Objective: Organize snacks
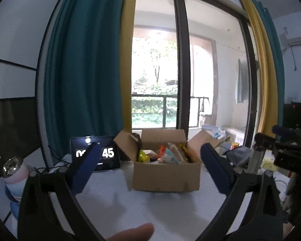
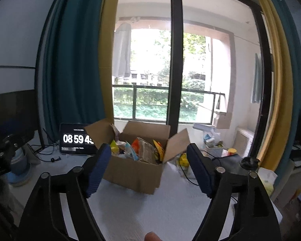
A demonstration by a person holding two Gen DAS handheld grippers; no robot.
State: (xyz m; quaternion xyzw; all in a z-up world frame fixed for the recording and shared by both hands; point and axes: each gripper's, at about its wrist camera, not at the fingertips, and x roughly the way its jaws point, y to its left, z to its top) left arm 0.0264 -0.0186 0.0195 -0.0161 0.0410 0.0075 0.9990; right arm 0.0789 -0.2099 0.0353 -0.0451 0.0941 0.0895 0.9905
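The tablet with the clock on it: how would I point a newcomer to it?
Start at the big balcony window and drop to the white table below it. Left of the open cardboard box of snacks, by the teal curtain, stands the tablet. It is the only dark screen there showing large white digits.

Open cardboard box (image 1: 166,175) upright on white table, flaps splayed, colourful snack packets (image 1: 166,155) inside.
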